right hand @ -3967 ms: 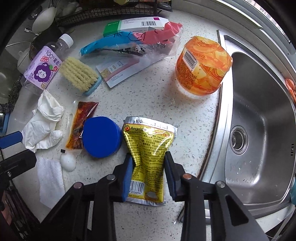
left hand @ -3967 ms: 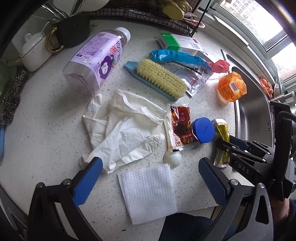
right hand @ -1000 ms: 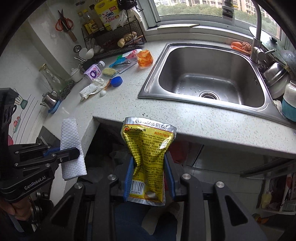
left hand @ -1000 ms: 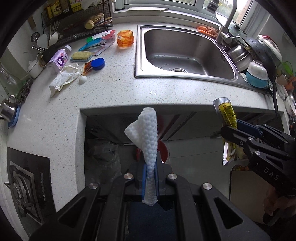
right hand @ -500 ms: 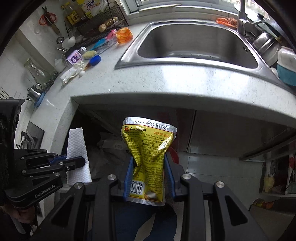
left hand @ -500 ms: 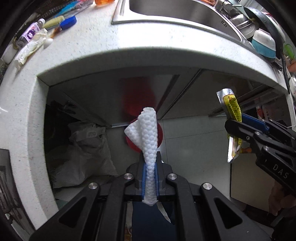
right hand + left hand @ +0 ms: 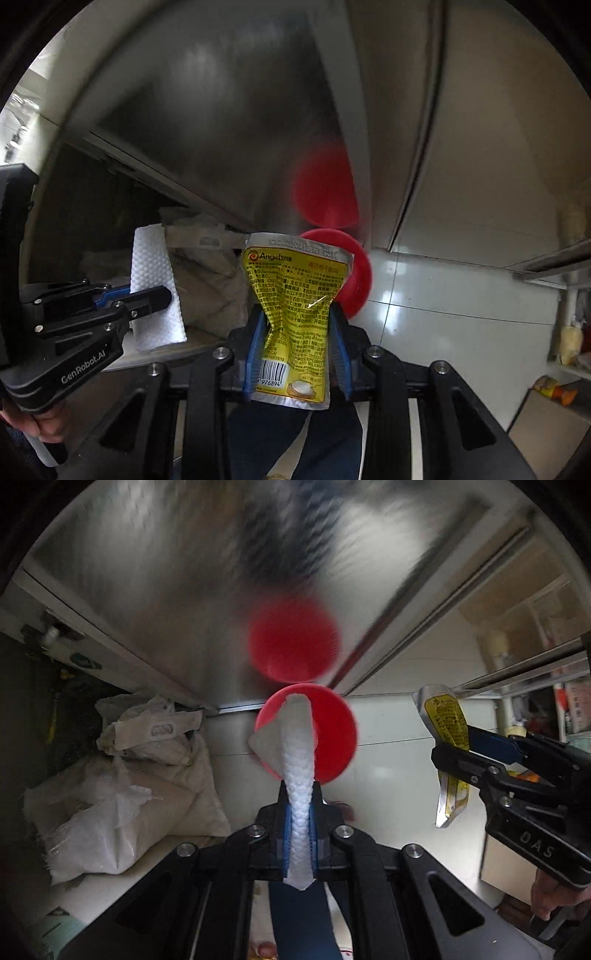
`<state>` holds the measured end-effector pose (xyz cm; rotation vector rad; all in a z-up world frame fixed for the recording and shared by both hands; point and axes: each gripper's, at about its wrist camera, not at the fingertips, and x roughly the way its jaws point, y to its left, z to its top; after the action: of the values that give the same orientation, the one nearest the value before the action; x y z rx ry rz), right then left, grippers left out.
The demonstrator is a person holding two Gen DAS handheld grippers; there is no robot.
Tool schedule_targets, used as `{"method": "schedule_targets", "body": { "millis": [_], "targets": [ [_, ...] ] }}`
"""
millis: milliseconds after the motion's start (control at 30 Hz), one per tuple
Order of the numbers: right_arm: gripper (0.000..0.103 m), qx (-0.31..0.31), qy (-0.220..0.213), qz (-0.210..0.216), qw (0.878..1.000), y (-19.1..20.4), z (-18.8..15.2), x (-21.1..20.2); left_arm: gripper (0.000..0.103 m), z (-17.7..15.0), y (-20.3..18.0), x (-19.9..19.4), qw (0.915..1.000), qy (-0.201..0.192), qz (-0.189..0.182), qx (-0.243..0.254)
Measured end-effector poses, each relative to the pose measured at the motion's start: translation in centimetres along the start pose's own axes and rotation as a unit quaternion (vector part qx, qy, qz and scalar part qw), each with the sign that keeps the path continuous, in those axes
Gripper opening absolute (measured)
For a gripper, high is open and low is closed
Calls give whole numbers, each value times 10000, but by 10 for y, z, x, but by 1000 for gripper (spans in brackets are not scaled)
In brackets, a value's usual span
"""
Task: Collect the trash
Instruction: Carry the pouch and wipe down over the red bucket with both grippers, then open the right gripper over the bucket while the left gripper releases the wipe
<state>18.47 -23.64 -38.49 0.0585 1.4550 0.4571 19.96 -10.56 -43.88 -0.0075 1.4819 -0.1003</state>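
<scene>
My left gripper is shut on a folded white paper towel that stands up between its blue pads. It points down at a red round bin on the floor, right behind the towel. My right gripper holds a crumpled yellow foil packet. Its jaws are opening, but the pads still pinch the packet's waist. The red bin shows just behind and right of the packet. Each gripper appears in the other's view, the right gripper with the packet, the left gripper with the towel.
White sacks are piled on the left under the counter. A steel cabinet door behind the bin mirrors it as a red blur. Pale floor tiles lie to the right. A blue trouser leg sits below my left gripper.
Both grippers have sunk from counter height to near the floor, each still carrying its item. The counter and sink have left view, and the red bin has grown larger.
</scene>
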Motion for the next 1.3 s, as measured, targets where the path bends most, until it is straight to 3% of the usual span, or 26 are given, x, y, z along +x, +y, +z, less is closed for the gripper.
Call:
{"method": "schedule_targets", "body": {
  "millis": [133, 400, 467, 533, 700, 900, 1300],
  "targets": [
    [33, -232, 85, -45, 9997, 1, 8, 44, 6, 4, 10, 28, 9999, 18, 105, -28],
    [39, -546, 55, -81, 9985, 1, 5, 77, 6, 4, 18, 60, 9998, 10, 183, -57],
    [51, -598, -59, -218, 9980, -2, -1, 71, 6, 5, 19, 65, 9998, 14, 199, -53],
    [81, -625, -134, -293, 9975, -5, -5, 70, 6, 5, 23, 69, 9998, -2, 202, -77],
    [94, -759, -148, -346, 9964, -10, -11, 62, 7, 7, 28, 76, 9998, 25, 92, -170],
    [101, -611, -254, -490, 9966, -17, -16, 66, 7, 10, 20, 81, 9999, -17, -76, -123],
    [101, -383, -242, -765, 9960, -36, -21, 66, 7, 22, -12, 98, 9996, -56, -182, 221]
  ]
}}
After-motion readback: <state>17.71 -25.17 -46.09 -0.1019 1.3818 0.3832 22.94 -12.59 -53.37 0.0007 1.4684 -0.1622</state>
